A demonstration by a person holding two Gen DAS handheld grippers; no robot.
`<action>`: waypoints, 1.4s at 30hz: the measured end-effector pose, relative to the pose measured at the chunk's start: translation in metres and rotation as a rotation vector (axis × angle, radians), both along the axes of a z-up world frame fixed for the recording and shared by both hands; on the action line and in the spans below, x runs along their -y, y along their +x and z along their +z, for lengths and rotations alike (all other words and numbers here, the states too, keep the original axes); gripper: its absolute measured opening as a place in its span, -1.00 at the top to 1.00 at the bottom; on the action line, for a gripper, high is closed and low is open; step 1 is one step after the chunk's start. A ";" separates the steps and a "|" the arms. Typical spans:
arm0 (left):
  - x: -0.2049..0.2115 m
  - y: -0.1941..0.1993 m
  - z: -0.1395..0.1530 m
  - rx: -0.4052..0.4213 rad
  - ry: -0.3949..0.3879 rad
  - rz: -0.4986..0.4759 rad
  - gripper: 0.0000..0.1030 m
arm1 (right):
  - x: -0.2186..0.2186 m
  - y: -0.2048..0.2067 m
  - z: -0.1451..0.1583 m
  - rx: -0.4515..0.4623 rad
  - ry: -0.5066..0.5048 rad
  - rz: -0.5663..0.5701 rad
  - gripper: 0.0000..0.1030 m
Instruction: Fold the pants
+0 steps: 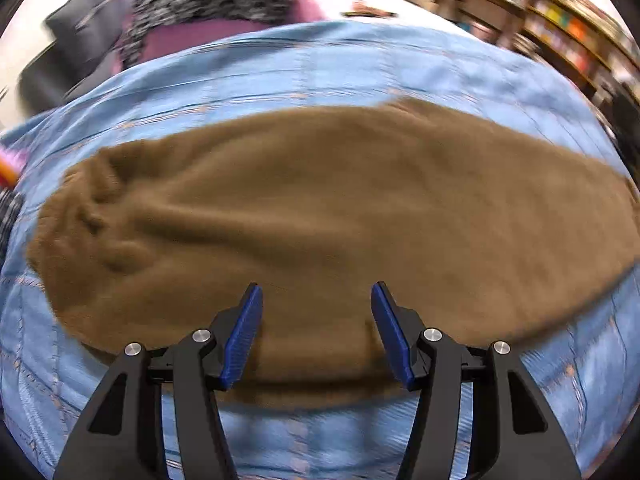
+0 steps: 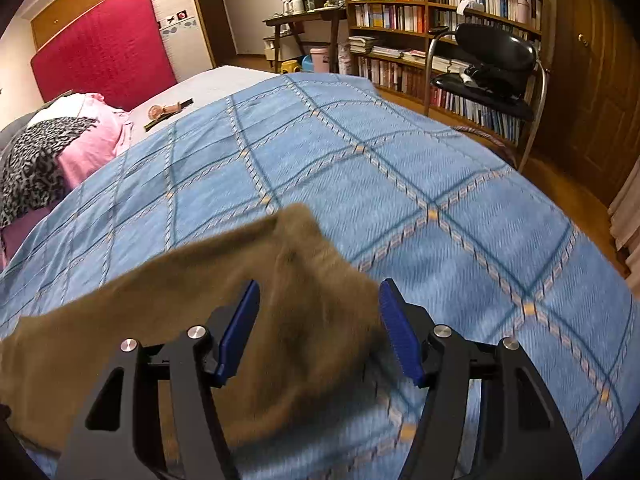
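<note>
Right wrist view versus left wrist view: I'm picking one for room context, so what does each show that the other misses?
Only the right wrist view shows the black chair, the red headboard and the watch on the bed. Only the left wrist view shows the brown pants spread almost full length, from the bunched end on the left. Both show the blue checked bedspread, the bookshelf, the pants, and an open hand-held gripper over them.
</note>
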State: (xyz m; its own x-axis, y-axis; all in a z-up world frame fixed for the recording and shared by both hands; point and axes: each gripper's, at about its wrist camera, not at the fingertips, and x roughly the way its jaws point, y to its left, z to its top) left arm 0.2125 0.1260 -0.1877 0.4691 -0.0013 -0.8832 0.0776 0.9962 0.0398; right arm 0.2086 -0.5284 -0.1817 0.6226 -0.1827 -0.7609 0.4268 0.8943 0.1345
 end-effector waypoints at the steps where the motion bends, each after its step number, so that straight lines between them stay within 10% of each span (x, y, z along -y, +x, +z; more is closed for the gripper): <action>1: 0.009 -0.003 -0.003 -0.006 0.000 -0.027 -0.10 | -0.003 -0.007 -0.001 -0.002 0.017 0.004 -0.23; 23: 0.054 -0.040 -0.044 -0.045 0.077 -0.113 -0.14 | 0.046 -0.059 -0.048 0.069 0.483 -0.156 -0.29; 32: 0.059 -0.032 -0.018 -0.062 -0.060 -0.089 -0.14 | 0.047 -0.035 -0.054 0.090 0.518 -0.144 -0.33; 42: 0.162 -0.006 0.000 0.007 -0.107 -0.257 -0.14 | 0.047 -0.019 -0.064 0.102 0.522 -0.107 -0.30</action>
State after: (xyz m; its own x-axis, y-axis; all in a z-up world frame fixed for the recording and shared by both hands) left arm 0.2066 -0.0358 -0.1875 0.4475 -0.2140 -0.8683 0.3280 0.9426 -0.0633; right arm 0.1897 -0.5749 -0.2453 0.6966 0.1370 -0.7043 0.4737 0.6494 0.5949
